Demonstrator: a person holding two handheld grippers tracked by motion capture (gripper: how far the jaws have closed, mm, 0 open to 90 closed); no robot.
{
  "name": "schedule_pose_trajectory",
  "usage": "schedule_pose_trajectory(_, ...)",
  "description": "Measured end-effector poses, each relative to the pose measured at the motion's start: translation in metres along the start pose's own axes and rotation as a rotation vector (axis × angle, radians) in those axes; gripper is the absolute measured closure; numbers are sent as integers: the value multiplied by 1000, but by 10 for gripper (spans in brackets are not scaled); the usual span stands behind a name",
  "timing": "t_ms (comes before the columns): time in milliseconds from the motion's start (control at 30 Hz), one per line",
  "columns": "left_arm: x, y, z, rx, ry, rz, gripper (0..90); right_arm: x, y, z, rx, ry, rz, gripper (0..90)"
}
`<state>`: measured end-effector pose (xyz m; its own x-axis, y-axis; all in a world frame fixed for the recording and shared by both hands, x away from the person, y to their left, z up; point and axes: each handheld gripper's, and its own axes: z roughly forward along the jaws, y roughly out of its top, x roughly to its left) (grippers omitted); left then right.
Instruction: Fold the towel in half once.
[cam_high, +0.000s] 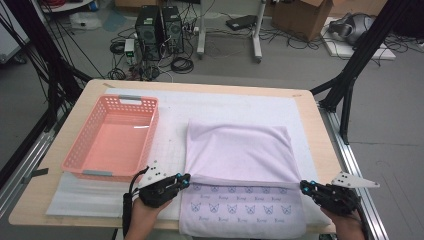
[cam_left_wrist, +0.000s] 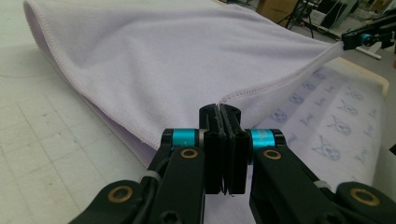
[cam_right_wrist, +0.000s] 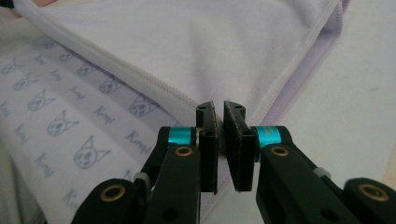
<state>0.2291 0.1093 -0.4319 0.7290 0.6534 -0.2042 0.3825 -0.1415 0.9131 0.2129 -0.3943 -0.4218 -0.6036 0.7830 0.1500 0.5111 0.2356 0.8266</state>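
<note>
A pale lilac towel (cam_high: 239, 155) lies on the white mat, its upper layer folded back toward me so the cat-print side (cam_high: 240, 205) shows along the near strip. My left gripper (cam_high: 186, 180) is shut on the left corner of the folded layer (cam_left_wrist: 224, 100). My right gripper (cam_high: 303, 186) is shut on the right corner (cam_right_wrist: 219, 140). Between the two grippers the folded edge runs taut. In the left gripper view the right gripper (cam_left_wrist: 362, 38) shows far off, holding the stretched corner.
A pink plastic basket (cam_high: 75, 155) stands empty at the left on the white mat (cam_high: 230, 102). The wooden table edge (cam_high: 325, 150) runs close to my right hand. Computers, cables and boxes lie on the floor beyond the table.
</note>
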Motion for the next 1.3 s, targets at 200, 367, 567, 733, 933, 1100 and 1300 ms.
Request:
schedule_pose_trajectory(200, -16, -8, -15, 1, -9, -6, 878, 13, -11, -15, 4, 8, -7, 840)
schedule_pose_trajectory(367, -28, -17, -29, 8, -28, -16, 878, 25, -20, -25, 21, 25, -15, 841)
schedule_pose_trajectory(567, -37, -30, -41, 47, -59, -25, 869, 36, -29, -36, 65, 46, 6, 840)
schedule_pose_trajectory(733, -22, -25, -35, 4, -20, -84, 498, 35, -26, -34, 28, 47, 68, 614)
schedule_pose_trajectory(933, 6, -11, -7, 29, 92, -102, 427, 20, -12, -14, -12, -93, 85, 609)
schedule_pose_trajectory(1100, 32, 1, 21, 89, 150, -135, 430, 7, 1, 17, 25, -178, 80, 635)
schedule_pose_trajectory(1300, 40, 3, 47, 201, 156, -158, 466, -6, 6, 50, 89, -207, 85, 723)
